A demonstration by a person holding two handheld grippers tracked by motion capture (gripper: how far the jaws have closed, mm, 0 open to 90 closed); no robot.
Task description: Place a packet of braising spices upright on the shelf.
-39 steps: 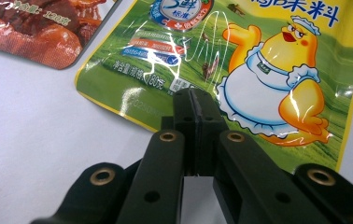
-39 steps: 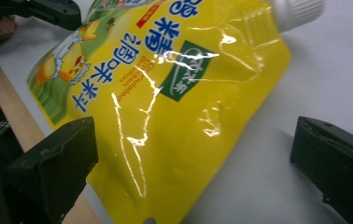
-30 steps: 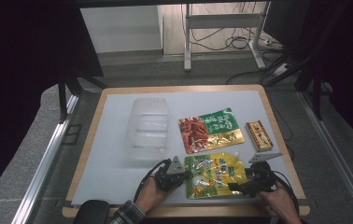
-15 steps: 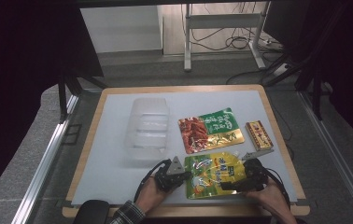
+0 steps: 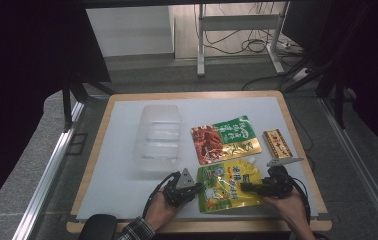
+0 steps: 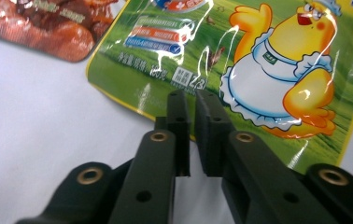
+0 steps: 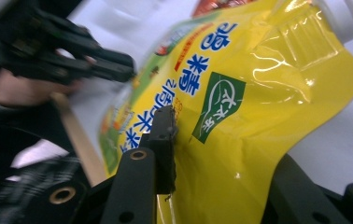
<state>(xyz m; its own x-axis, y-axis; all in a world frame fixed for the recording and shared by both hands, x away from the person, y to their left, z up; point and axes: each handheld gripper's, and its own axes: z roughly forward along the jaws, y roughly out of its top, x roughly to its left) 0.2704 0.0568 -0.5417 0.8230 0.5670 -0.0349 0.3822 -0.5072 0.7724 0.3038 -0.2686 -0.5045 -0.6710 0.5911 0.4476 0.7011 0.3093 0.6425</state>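
**Two tongs at the yellow spout pouch**

The left gripper (image 5: pixel 193 188) lies low on the white table (image 5: pixel 112 165), held by the person's left hand (image 5: pixel 159 212). In the left gripper view its two black jaws stand nearly pressed together, with only a thin slit between them. Their tips reach over the near left edge of the yellow-green spout pouch (image 6: pixel 258 70), above the drawing of a chicken in an apron. I cannot tell if they touch the foil. Beyond this gripper and a little to its left stands the clear plastic container (image 5: pixel 158 137), well apart from it.

Between the two tongs lies the spout pouch (image 5: pixel 229 186), flat on the table. Its long axis runs from one gripper to the other, slightly tilted, and its white spout (image 5: pixel 249 161) points away from the person and to the right. Just beyond the pouch lies the red and green snack bag (image 5: pixel 224 139), its edge touching or almost touching the pouch.

The right gripper (image 5: pixel 249 187) comes from the right side, and it is pinching the pouch: in the right gripper view one jaw presses on top of the printed foil (image 7: pixel 240 102), while the foil covers the space before the other jaw. Beyond this gripper lies a small brown and gold snack packet (image 5: pixel 277 143), apart from it.
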